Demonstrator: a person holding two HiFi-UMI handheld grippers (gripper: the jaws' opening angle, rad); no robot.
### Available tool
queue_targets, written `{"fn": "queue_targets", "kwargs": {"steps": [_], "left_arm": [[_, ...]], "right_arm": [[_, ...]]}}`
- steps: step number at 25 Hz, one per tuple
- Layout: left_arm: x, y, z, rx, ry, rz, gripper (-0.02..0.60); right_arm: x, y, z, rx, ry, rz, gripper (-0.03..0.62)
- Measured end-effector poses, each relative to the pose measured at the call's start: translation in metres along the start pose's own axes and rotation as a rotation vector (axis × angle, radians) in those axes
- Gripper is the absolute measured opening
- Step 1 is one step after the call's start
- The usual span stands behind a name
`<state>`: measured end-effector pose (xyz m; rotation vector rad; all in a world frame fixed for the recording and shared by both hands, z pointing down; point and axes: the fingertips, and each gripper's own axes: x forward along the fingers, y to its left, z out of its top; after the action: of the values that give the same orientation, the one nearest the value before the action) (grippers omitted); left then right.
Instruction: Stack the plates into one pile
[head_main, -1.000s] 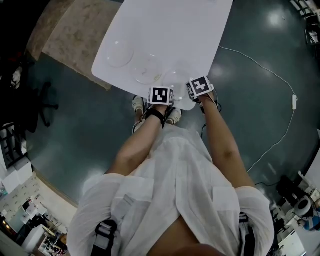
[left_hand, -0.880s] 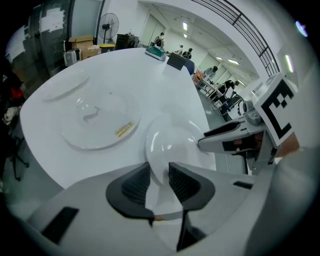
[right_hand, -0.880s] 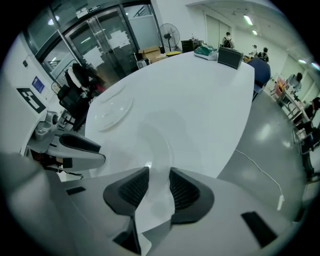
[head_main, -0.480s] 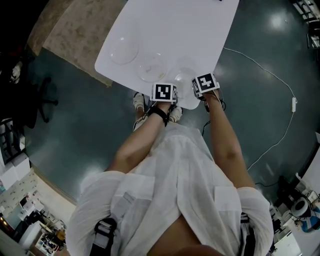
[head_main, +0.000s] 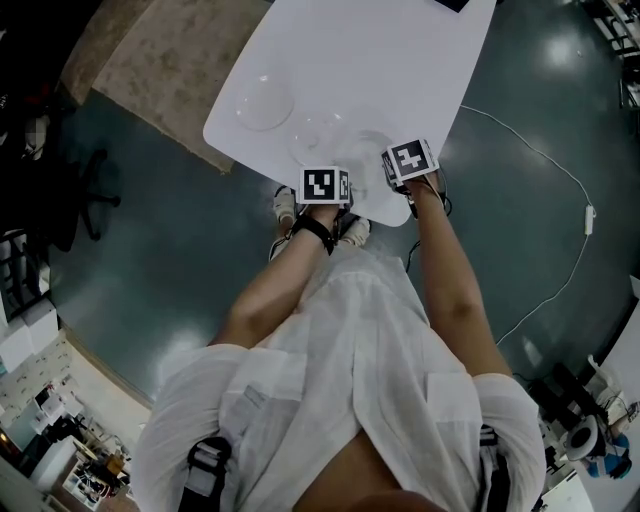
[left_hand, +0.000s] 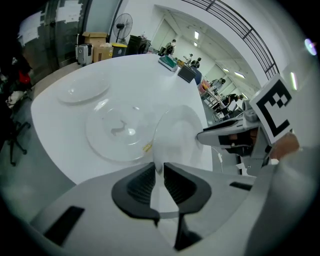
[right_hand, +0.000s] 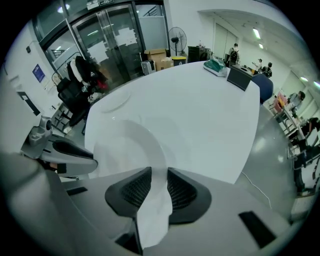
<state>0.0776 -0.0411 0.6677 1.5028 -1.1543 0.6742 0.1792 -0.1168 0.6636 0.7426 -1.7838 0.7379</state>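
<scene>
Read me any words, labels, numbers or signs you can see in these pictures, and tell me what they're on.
No text here can be read.
Papers on the glass doors: print too small.
Blue wall sign: blurred.
Cardboard boxes: markings too small.
Left marker cube and right marker cube: square patterns only, no letters.

You're working in a big open-plan office or lab hall: glass doors (right_hand: 115, 35), a pedestal fan (right_hand: 175, 36) and cardboard boxes (right_hand: 158, 57) stand along the far side. Past the far edge of your white table (right_hand: 200, 110), people (right_hand: 260, 65) stand among desks under strip lights (right_hand: 256, 33).
</scene>
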Motion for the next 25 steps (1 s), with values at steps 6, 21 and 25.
{"fn": "queue_targets", "kwargs": {"steps": [6, 21, 25], "left_arm": [[-0.010, 0.035, 0.019, -0.063, -0.029, 0.010, 0.060], [-0.026, 0.111, 0.051, -0.135, -0.012, -0.046, 0.061], [-0.024, 0.121, 0.055, -0.119, 0.010, -0.062, 0.061]], "right_arm": [[0.016, 0.021, 0.038, -0.044, -0.004, 0.027, 0.118], [0.052, 0.068, 0.085, 0.001, 0.023, 0.053, 0.120], [0.058, 0.072, 0.092, 0.014, 0.029, 0.044, 0.123]]}}
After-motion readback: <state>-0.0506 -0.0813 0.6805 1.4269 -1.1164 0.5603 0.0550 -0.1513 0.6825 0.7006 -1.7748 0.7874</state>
